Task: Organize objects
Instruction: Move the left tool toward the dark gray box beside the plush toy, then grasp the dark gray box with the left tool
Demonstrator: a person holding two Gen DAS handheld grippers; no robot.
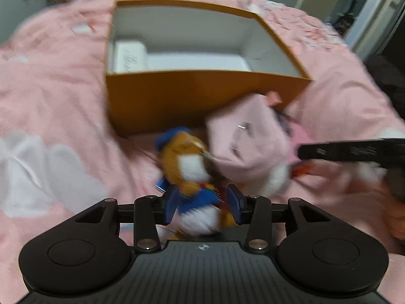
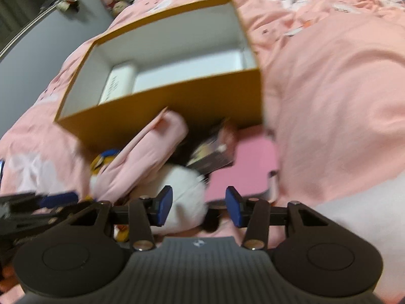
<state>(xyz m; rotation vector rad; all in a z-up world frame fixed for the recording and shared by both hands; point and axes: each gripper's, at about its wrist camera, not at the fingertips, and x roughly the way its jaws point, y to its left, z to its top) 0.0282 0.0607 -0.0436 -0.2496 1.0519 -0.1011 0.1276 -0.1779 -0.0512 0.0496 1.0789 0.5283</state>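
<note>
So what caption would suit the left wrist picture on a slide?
Left gripper straddles a brown plush toy in blue before an open orange cardboard box on pink bedding.

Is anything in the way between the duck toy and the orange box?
Nothing blocks the top. The duck toy sits between the left gripper's fingers, just in front of the orange box. Only the box's near wall must be cleared. A pink pouch lies beside it.

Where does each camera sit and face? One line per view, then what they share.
Left wrist: behind the left tongs, tilted down at a plush duck between them; a hand shows at the right edge.
Right wrist: behind the right tongs, tilted down at a white plush.
Shared: orange box, pink bedding.
</note>
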